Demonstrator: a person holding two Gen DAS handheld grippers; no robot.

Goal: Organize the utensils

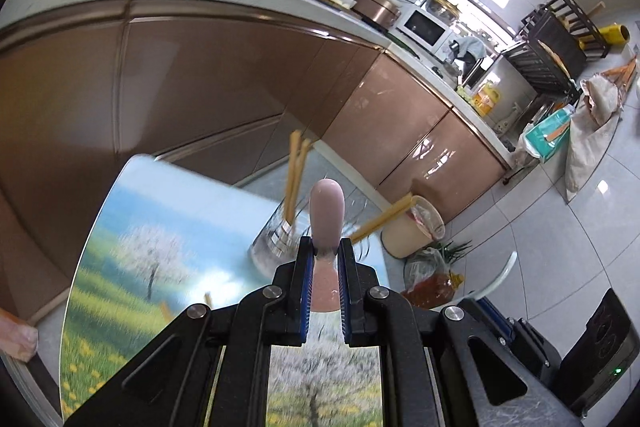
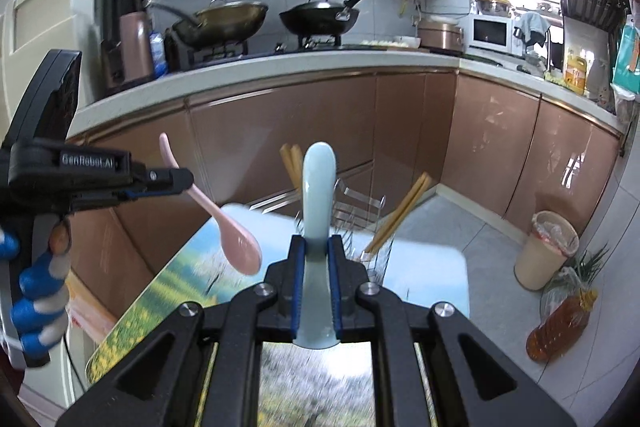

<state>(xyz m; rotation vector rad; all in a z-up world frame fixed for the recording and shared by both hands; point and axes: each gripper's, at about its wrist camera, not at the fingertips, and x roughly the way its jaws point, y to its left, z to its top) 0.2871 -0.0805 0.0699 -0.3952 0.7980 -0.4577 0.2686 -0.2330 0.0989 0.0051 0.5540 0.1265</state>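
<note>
Left gripper (image 1: 325, 253): jaws nearly together, pinching the pink spoon (image 1: 326, 215) by its neck. Handle runs toward 12 o'clock past the fingertips; bowl sits back between the blue pads (image 1: 306, 291). In the right wrist view the same gripper (image 2: 182, 181) enters from 9 o'clock, spoon (image 2: 240, 247) hanging bowl-down toward 5 o'clock, clear of the table. A gloved hand (image 2: 38, 301) in blue and white holds it.

Right gripper (image 2: 318, 247): jaws nearly together, clamped on the light blue spoon (image 2: 318, 187). Handle toward 12 o'clock, bowl end back between the pads.

Utensil rack (image 2: 360, 227): clear and wire, on the far part of the table, just beyond both sets of fingertips, at about 1 o'clock from the right gripper. One pair of wooden chopsticks (image 2: 291, 163) stands in it near upright; a second pair (image 2: 400, 215) leans toward 2 o'clock. Left wrist view: rack (image 1: 276, 239) at 11 o'clock of the fingertips, chopsticks (image 1: 295, 179) upright in it. Neither spoon touches the rack.

Table (image 2: 432, 279): top printed with a meadow and blossoming tree.

Room: kitchen, copper-brown cabinets (image 2: 320, 131), pale counter, two woks (image 2: 316, 15) on the hob, microwave (image 2: 491, 34) at 2 o'clock, bin (image 2: 544, 247) and oil bottle (image 2: 560, 327) on the tiled floor at 4 o'clock
</note>
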